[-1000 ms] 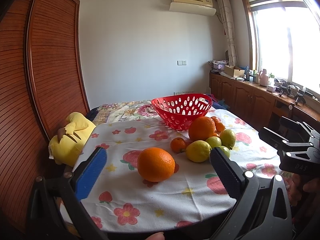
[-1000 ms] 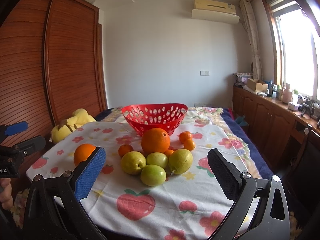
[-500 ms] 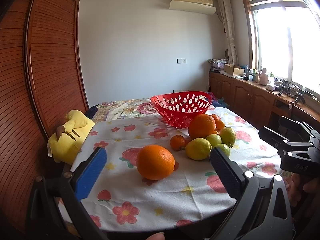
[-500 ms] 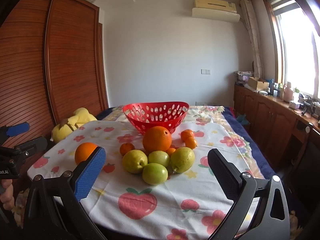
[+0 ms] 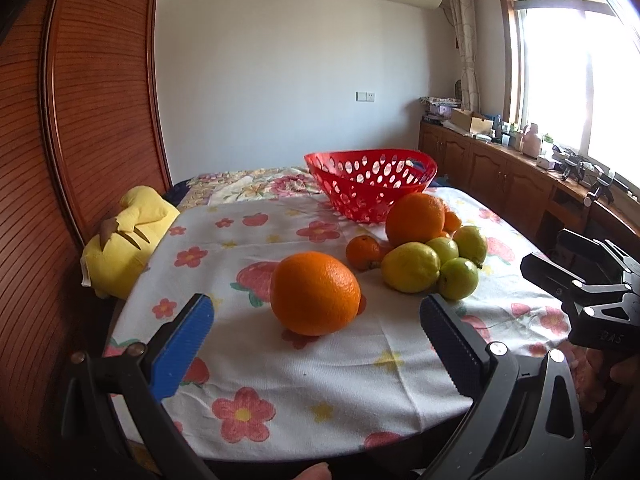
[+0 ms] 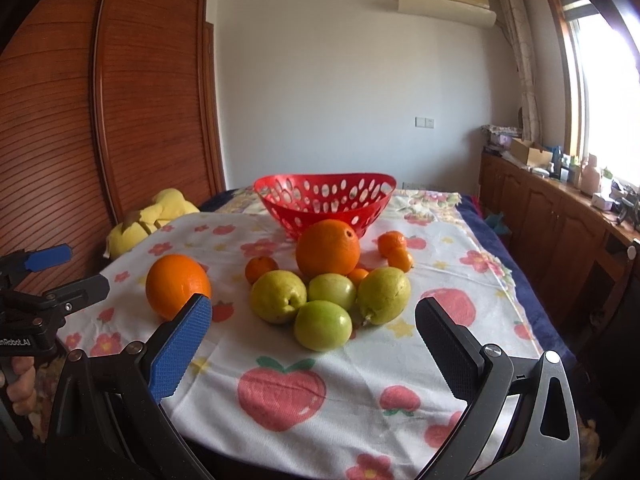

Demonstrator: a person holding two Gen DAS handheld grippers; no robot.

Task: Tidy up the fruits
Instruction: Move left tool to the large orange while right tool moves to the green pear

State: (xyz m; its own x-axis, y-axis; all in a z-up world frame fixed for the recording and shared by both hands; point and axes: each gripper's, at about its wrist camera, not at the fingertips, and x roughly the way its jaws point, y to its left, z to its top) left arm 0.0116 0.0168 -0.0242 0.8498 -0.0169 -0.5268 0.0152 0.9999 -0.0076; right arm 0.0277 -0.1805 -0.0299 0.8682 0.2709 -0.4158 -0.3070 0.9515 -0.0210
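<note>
Your left gripper (image 5: 316, 334) sits low at the table's near edge, fingers spread wide with nothing between them, framing the lone orange (image 5: 315, 293) that lies apart from the pile, toward the left edge of the flowered tablecloth (image 5: 360, 364). Your right gripper (image 6: 314, 336) is likewise spread and empty, facing the cluster in the middle of the table.

The right view lays that cluster out plainly: 1 large orange (image 6: 328, 247) at the back, 2 yellow-green pears (image 6: 278, 296), 2 green apples (image 6: 323, 325), and about 4 small mandarins (image 6: 393, 243) around them. From the left view the rear mandarins are mostly hidden behind the large orange. The left view shows the right gripper at its right margin; the right view shows the left one at its left margin with fingers of your hand (image 6: 18, 386) on the handle.

The red perforated basket (image 6: 326, 202) stands toward the far edge, just behind the cluster. Through its holes you see no fruit inside. A yellow plush toy (image 5: 124, 240) lies off the table's left side.
</note>
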